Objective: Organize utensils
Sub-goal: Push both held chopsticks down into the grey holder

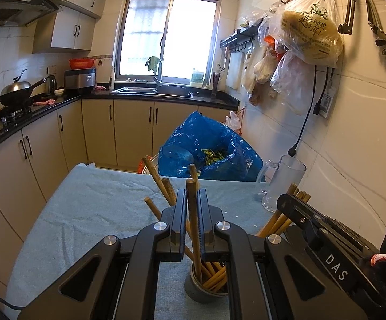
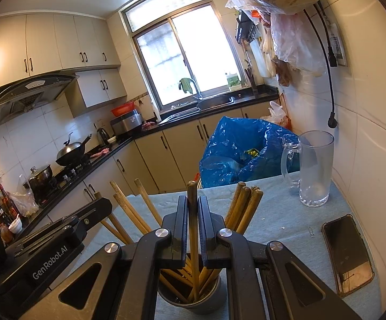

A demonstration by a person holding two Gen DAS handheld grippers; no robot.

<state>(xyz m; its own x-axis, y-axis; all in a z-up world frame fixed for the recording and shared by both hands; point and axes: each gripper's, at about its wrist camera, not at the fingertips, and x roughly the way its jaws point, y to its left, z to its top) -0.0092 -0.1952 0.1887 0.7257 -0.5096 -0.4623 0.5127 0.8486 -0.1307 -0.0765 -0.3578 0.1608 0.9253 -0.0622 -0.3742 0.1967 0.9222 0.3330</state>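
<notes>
A grey metal cup (image 1: pixel 193 290) stands on the cloth-covered table (image 1: pixel 91 208), holding several wooden chopsticks that fan out. My left gripper (image 1: pixel 193 194) is above the cup, shut on one upright chopstick (image 1: pixel 194 229) whose lower end sits in the cup. The right gripper (image 1: pixel 283 200) reaches in from the right beside a bundle of chopsticks (image 1: pixel 297 190). In the right wrist view my right gripper (image 2: pixel 193 200) is shut on another dark-tipped chopstick (image 2: pixel 193 229) standing in the cup (image 2: pixel 193 301). The left gripper (image 2: pixel 104 202) comes in from the left there.
A clear glass mug (image 2: pixel 315 168) stands at the table's far right corner near the wall. A phone (image 2: pixel 349 253) lies flat to the right of the cup. A blue plastic bag (image 1: pixel 206 146) sits just beyond the table's far edge. Kitchen counters run along the left.
</notes>
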